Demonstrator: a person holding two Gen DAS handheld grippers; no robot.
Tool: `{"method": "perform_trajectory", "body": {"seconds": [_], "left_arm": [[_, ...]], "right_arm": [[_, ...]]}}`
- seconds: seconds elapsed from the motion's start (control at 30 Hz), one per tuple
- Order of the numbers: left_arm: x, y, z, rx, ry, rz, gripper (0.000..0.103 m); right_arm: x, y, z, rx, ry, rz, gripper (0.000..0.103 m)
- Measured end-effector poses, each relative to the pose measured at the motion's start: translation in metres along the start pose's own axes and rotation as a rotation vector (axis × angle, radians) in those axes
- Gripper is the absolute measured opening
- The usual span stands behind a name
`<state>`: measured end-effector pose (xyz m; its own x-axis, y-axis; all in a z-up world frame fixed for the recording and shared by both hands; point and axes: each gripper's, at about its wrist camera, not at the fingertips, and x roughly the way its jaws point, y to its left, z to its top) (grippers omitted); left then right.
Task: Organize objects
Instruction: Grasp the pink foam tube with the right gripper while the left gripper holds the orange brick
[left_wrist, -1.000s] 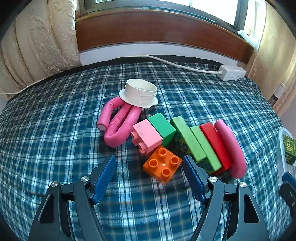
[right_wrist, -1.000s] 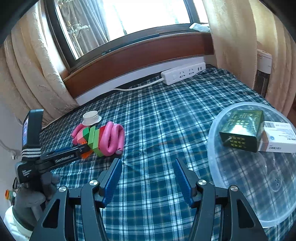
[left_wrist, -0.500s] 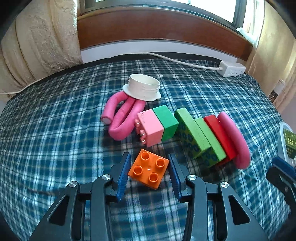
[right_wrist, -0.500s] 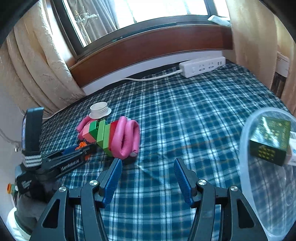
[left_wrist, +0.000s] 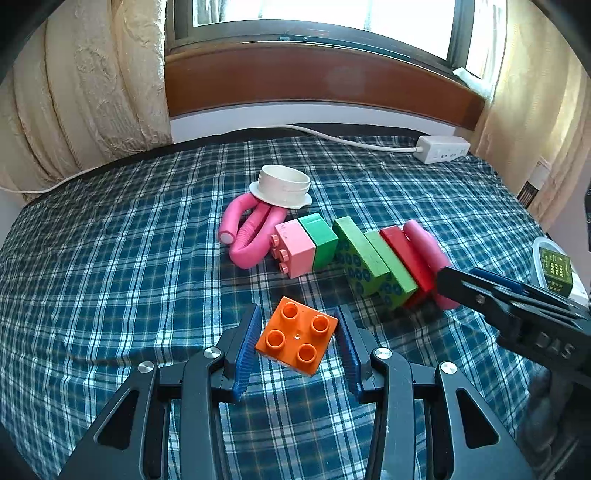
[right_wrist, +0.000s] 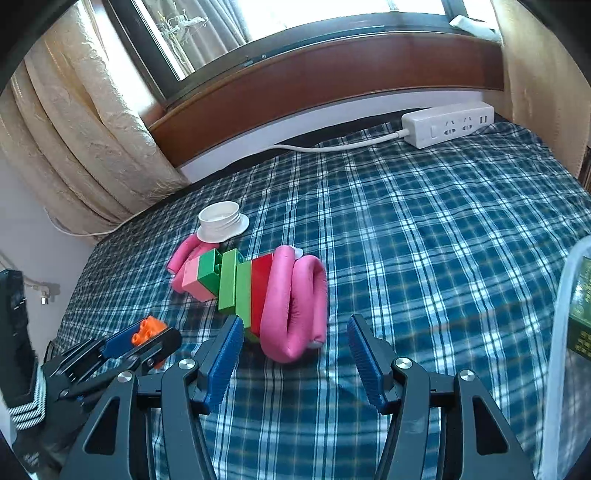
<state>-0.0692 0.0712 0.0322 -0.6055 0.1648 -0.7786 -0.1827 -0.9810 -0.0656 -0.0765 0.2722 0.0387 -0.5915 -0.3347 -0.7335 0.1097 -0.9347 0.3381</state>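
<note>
The left gripper is clamped on the orange block – its jaws have just been closing, the block between the blue pads, lifted just off the plaid bed. The right gripper stands released, nothing between its jaws, near the pink foam tube that leans against the row of blocks mid-bed – a white lid lies beyond, toward the window edge.

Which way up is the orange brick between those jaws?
Studs up, slightly tilted. The orange brick shows all four round studs on top, and its corners touch the blue pads on both sides.
</note>
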Motion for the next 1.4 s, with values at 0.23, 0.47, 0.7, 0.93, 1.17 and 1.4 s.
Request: {"method": "perform_trajectory", "body": {"seconds": [0.23, 0.47, 0.7, 0.93, 1.17, 1.4], "left_arm": [[0.003, 0.003, -0.002, -0.008, 0.014, -0.015, 0.042], [0.002, 0.005, -0.002, -0.02, 0.014, -0.023, 0.042], [0.001, 0.009, -0.003, -0.037, 0.015, -0.024, 0.042], [0.001, 0.007, -0.004, -0.036, 0.02, -0.026, 0.042], [0.001, 0.008, -0.004, -0.036, 0.019, -0.027, 0.042], [0.0, 0.007, -0.004, -0.037, 0.014, -0.029, 0.042]], "right_arm": [[0.001, -0.015, 0.002, 0.023, -0.027, -0.087, 0.062], [-0.001, -0.013, 0.006, 0.013, -0.041, -0.115, 0.062], [0.014, -0.012, 0.011, -0.01, -0.018, -0.135, 0.062], [0.024, -0.018, 0.011, -0.012, -0.001, -0.171, 0.062], [0.031, -0.01, 0.015, -0.063, 0.0, -0.209, 0.062], [0.031, -0.008, 0.013, -0.101, -0.004, -0.246, 0.053]]}}
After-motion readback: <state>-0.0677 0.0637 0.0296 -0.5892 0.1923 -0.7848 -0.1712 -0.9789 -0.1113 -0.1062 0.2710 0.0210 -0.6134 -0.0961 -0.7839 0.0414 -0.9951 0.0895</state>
